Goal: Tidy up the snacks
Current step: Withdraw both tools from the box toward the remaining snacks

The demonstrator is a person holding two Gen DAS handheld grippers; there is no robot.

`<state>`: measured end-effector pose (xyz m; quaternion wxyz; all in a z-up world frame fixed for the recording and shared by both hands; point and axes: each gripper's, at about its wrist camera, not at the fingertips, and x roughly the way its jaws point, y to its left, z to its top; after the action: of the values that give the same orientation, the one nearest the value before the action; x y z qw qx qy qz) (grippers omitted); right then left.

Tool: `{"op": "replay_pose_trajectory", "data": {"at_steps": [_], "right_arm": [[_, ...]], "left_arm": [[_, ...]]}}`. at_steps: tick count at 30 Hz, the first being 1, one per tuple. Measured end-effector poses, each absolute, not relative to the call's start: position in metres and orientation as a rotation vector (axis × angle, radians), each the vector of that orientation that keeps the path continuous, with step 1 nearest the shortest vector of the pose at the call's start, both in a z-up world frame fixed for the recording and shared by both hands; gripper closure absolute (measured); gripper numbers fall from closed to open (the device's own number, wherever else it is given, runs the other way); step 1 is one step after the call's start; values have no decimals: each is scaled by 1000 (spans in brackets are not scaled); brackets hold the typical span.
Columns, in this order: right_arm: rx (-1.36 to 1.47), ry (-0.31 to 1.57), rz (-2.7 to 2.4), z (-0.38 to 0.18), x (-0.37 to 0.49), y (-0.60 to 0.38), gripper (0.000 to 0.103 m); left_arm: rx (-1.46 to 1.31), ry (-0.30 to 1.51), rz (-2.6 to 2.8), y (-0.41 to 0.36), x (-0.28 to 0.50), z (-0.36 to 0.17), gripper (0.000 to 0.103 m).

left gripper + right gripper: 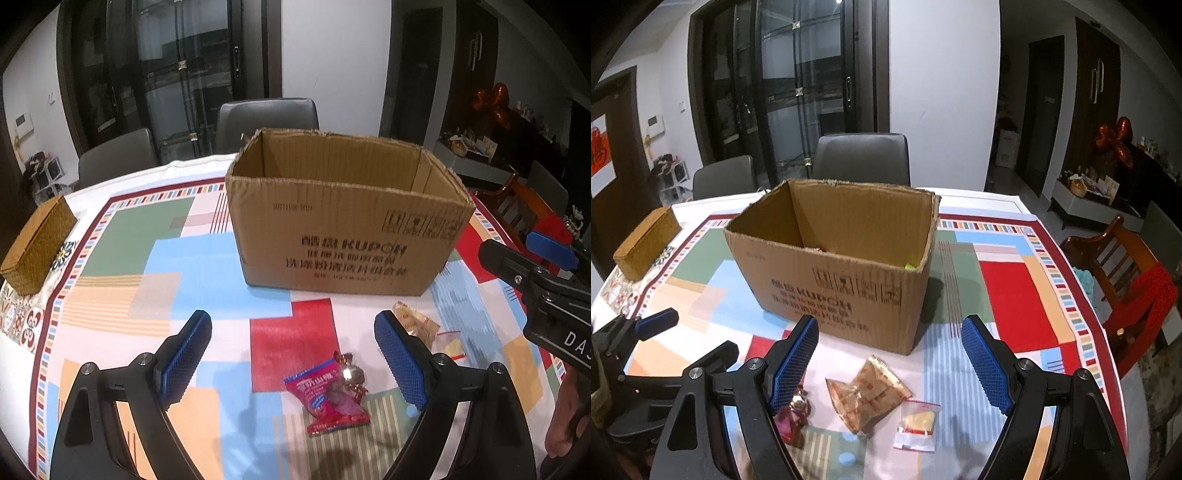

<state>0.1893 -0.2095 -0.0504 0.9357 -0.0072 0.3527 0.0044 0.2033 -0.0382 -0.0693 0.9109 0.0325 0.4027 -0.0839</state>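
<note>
Patchwork-patterned cloth covers the dining table [177, 240], with dark glass doors and grey chairs seen behind. At far left a woven box [37, 247] is set near the table's edge. Centre stage, an open cardboard carton [343, 229] is stood upright; something green can just be made out inside it from the right wrist view. Nearer, the left gripper [291, 354] is held with jaws wide and empty above a red snack packet [328, 398] and a foil-wrapped sweet [351, 373], which touch. Further right, the right gripper [890, 358] is likewise spread wide over a crinkled tan packet [868, 395] and a small clear sachet [918, 424]. All four are judged light, soft and slippery; each is best pinched across its flat middle.
</note>
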Motion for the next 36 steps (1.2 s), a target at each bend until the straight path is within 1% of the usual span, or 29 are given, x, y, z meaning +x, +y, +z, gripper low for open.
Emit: {"op": "replay_pose_trajectory", "data": {"at_steps": [16,27,36], "right_arm": [[-66,784,49,-83,183,-206,22],[-91,835,77,-104,188,-201,22],[-101,869,85,-119,192,-198,22]], "left_arm": [[47,913,-160,-40,185,-108,13],[26,971,-156,-39,186,-133,14],[1,1014,-163,-40,191,-149,20]]}}
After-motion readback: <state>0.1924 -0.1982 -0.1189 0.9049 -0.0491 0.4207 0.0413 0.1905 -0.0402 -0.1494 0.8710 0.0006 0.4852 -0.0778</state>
